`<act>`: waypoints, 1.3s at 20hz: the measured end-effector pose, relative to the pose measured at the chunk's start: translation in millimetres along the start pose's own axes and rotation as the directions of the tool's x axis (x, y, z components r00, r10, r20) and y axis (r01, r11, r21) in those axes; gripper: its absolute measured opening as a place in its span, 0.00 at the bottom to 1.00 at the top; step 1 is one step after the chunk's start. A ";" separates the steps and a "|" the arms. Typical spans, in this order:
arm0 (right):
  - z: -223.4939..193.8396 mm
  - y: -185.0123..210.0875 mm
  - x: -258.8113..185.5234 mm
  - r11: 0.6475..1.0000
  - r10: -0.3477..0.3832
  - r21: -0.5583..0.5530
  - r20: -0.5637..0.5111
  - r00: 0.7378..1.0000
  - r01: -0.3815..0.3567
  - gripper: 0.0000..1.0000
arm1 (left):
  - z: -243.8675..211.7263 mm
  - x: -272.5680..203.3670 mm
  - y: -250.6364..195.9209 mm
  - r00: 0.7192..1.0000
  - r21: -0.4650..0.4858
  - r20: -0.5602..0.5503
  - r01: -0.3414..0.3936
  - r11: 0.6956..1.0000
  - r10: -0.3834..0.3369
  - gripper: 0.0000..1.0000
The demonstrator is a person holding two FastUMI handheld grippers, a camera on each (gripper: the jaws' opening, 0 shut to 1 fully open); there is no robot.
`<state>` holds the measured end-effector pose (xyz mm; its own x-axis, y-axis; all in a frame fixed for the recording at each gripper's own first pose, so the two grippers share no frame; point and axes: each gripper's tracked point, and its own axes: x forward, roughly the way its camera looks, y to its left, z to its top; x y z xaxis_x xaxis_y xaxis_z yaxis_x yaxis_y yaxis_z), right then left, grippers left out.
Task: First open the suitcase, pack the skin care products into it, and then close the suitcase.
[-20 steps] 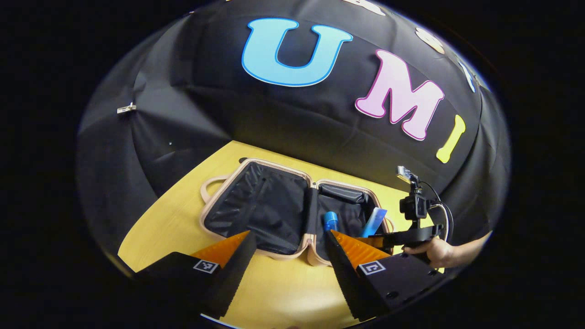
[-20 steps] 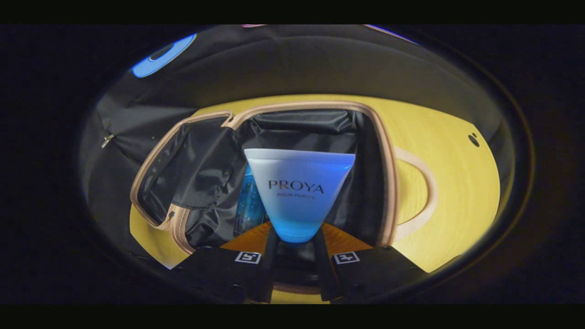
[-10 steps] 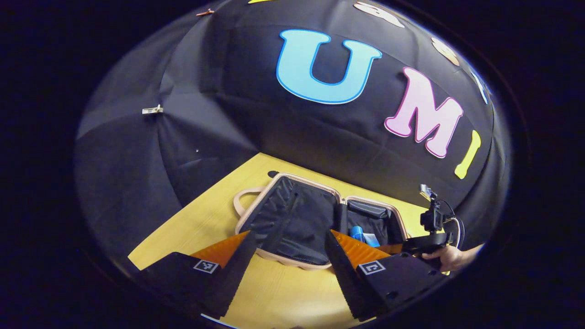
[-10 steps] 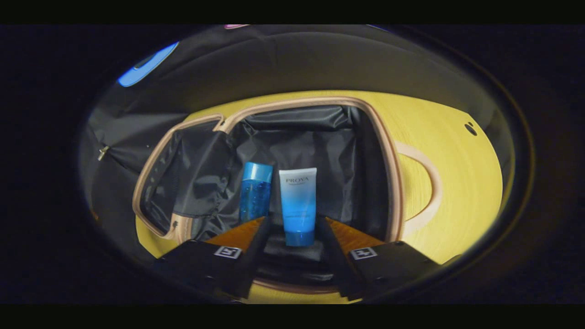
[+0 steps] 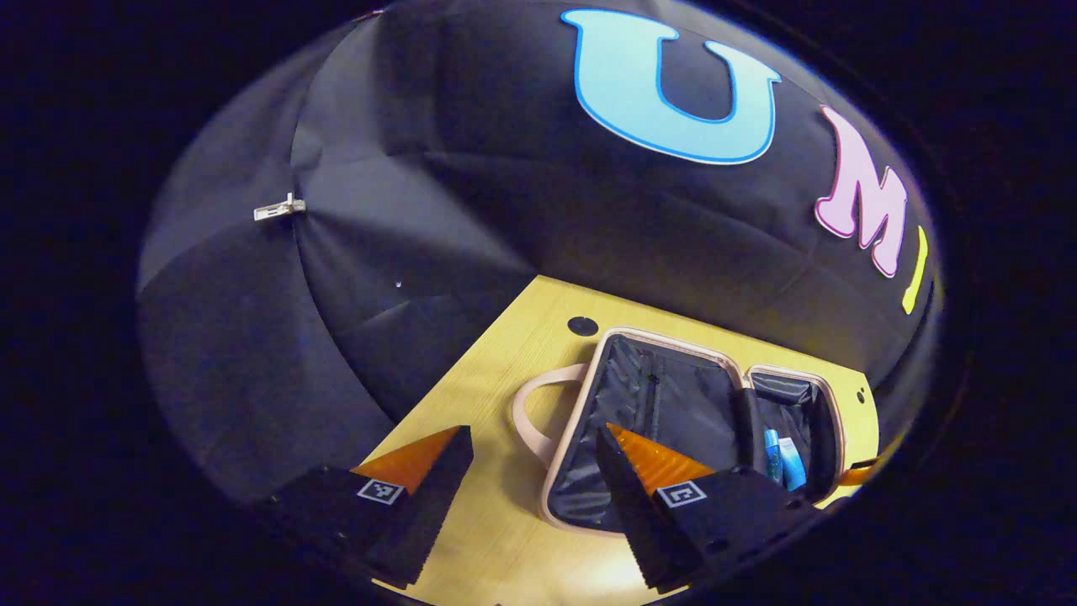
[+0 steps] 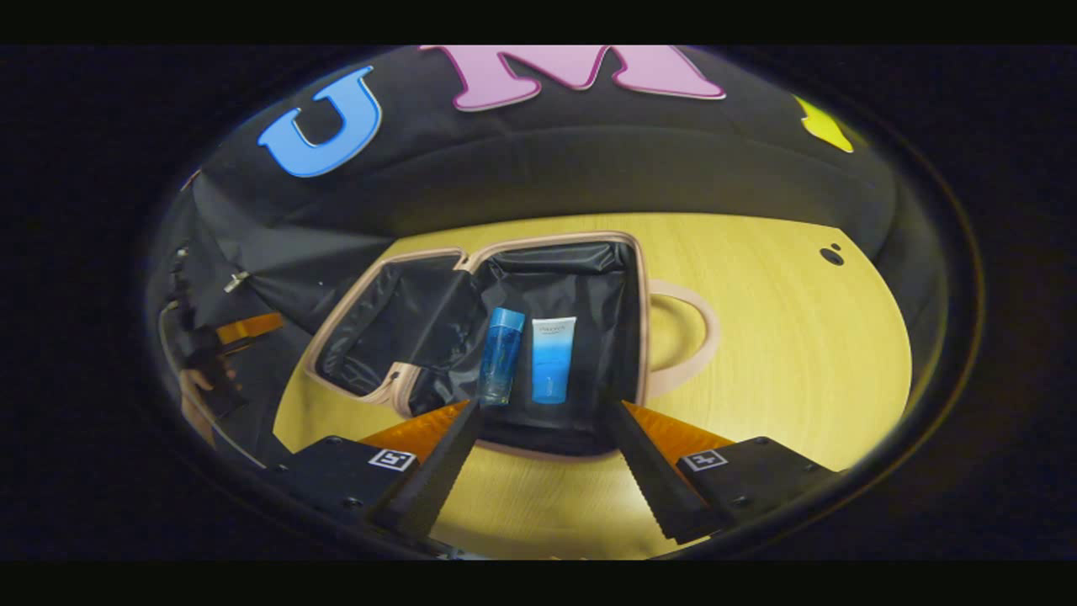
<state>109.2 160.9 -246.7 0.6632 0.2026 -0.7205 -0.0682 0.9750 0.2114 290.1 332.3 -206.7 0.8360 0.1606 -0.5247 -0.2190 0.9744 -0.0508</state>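
Two grippers are mine to report: my right gripper [image 6: 538, 450] hovers just before the near edge of the suitcase [image 6: 639, 337], fingers spread and empty. My left gripper [image 5: 534, 480] hangs over the suitcase's left half by one handle [image 5: 526, 412], fingers likewise released, nothing between them. One suitcase lies open on the yellow table [image 6: 782, 353], both halves flat. Two skin care products lie side by side in its right half: one blue bottle [image 6: 501, 355], one tube [image 6: 551, 360] just right of it.
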 end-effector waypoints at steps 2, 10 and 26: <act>-17.4 -16.1 -26.0 1.000 -0.027 0.001 -0.008 1.000 0.027 0.98 | -7.6 28.3 6.3 0.998 -0.084 -0.064 0.019 0.996 -0.024 0.93; -105.1 -48.2 -51.7 0.988 -0.106 0.099 -0.139 0.985 0.121 0.98 | -18.1 116.8 9.3 0.953 -0.474 -0.224 0.075 0.878 -0.202 0.79; -57.7 -78.6 -66.3 0.985 -0.127 0.120 0.018 0.992 0.124 0.98 | 85.4 6.2 -63.6 0.987 -0.040 -0.090 0.130 0.991 -0.133 0.06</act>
<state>27.5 76.0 -253.6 0.6797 0.0756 -0.7296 0.1046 0.9745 0.1984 352.3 284.8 -134.2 0.8093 0.0148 -0.5872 -0.1284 0.9799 -0.1524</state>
